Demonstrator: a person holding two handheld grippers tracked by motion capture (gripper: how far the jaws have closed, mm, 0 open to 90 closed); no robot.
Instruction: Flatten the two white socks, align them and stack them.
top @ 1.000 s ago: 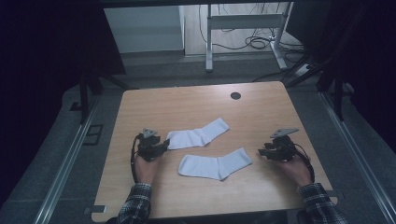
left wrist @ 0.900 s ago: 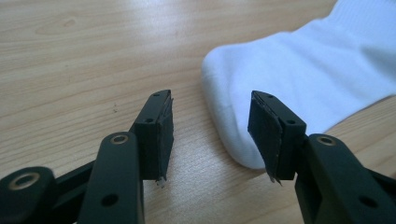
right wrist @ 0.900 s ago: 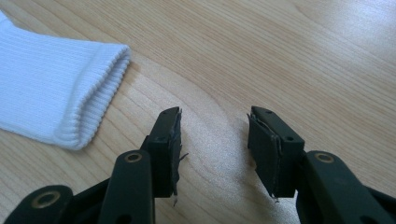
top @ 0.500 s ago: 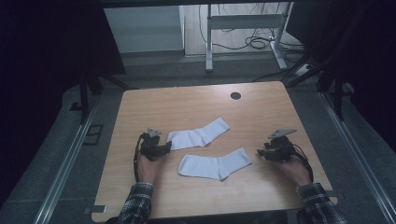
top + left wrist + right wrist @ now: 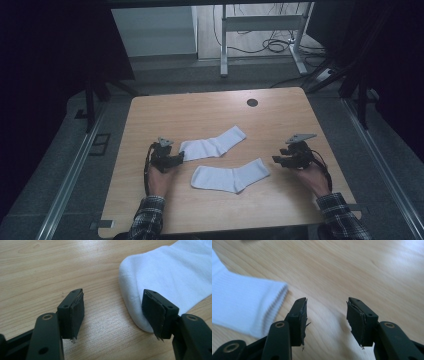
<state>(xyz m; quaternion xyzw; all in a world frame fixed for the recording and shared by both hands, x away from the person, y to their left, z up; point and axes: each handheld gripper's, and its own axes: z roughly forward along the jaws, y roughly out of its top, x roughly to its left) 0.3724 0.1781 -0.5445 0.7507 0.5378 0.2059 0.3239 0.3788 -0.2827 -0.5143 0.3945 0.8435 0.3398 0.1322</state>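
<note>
Two white socks are laid flat on a wooden table point(image 5: 150, 120) as a gripper is held at either side of them. The left gripper point(image 5: 113, 315) is parted and holds nothing; its jaws have just been opening. The rounded toe of the upper sock point(image 5: 175, 277) lies just ahead of them, partly behind one pad, with bare wood in the gap. In the high view this left gripper point(image 5: 176, 159) is seen right at that upper sock point(image 5: 212, 146).

The right gripper point(image 5: 327, 317) is likewise spread and empty, its jaws having opened a little. The ribbed cuff of the lower sock point(image 5: 244, 307) is seen off to one side of the jaws, apart from them and not between them. From above, the right gripper point(image 5: 280, 161) is placed near the cuff end of the lower sock point(image 5: 230, 178).

The step in hand is judged to be taking hold of the sock ends. It would be done well if each gripper were brought forward until fabric sits fully between the pads, with the lower jaw slid under the edge so that both layers are pinched and the wood is not scraped.
</note>
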